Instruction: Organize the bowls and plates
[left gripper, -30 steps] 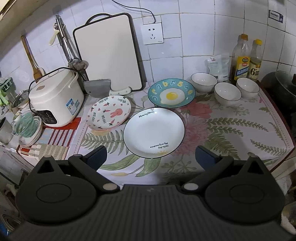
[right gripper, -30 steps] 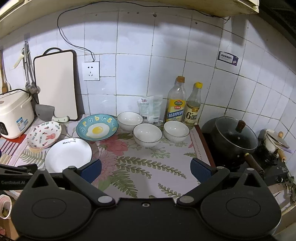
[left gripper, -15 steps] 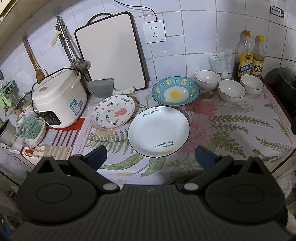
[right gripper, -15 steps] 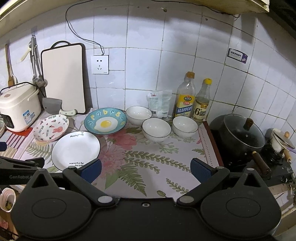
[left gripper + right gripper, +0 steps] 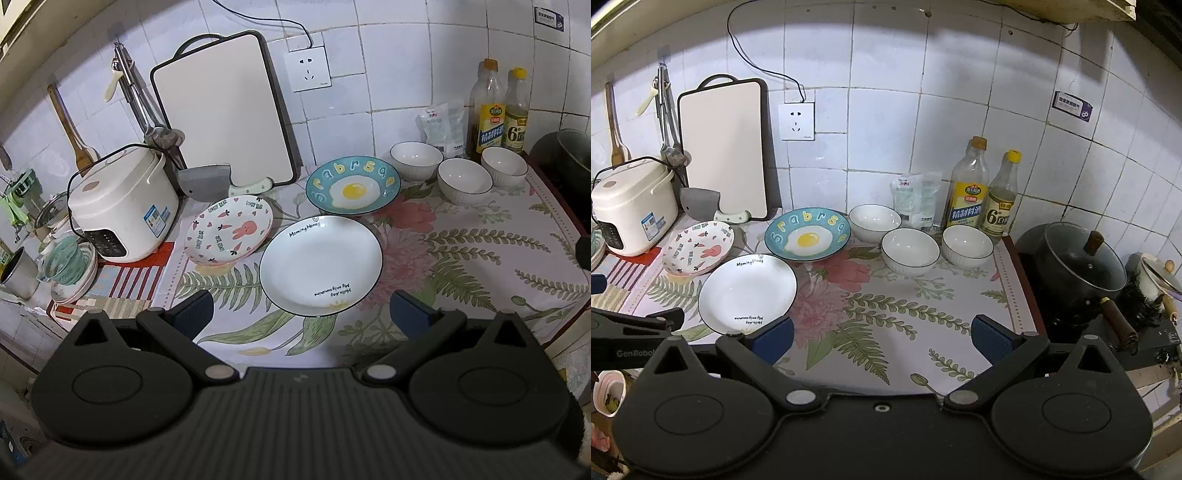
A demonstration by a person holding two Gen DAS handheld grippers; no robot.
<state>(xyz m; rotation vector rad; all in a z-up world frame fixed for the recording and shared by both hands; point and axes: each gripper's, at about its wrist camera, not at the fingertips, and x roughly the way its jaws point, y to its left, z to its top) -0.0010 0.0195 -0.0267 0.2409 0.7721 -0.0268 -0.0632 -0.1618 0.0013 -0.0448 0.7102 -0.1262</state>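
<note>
Three plates lie on the floral cloth: a white plate [image 5: 320,264] [image 5: 748,291] at the front, a pink rabbit plate [image 5: 229,229] [image 5: 698,247] to its left, and a blue fried-egg plate [image 5: 352,189] [image 5: 807,238] behind. Three white bowls [image 5: 416,159] [image 5: 464,180] [image 5: 504,170] stand in a row at the back right; the right wrist view shows them too [image 5: 874,221] [image 5: 910,250] [image 5: 967,245]. My left gripper [image 5: 301,317] is open and empty, above the near rim of the white plate. My right gripper [image 5: 882,341] is open and empty over bare cloth.
A rice cooker [image 5: 120,206] stands at the left, with a cutting board [image 5: 225,122] and a cleaver [image 5: 207,181] against the wall. Two bottles [image 5: 967,192] [image 5: 1001,203] stand behind the bowls. A black pot [image 5: 1078,266] sits on the stove at the right.
Both grippers have pulled back and up a little, so the plates and bowls sit farther off and more to the right in view. Nothing on the counter has moved.
</note>
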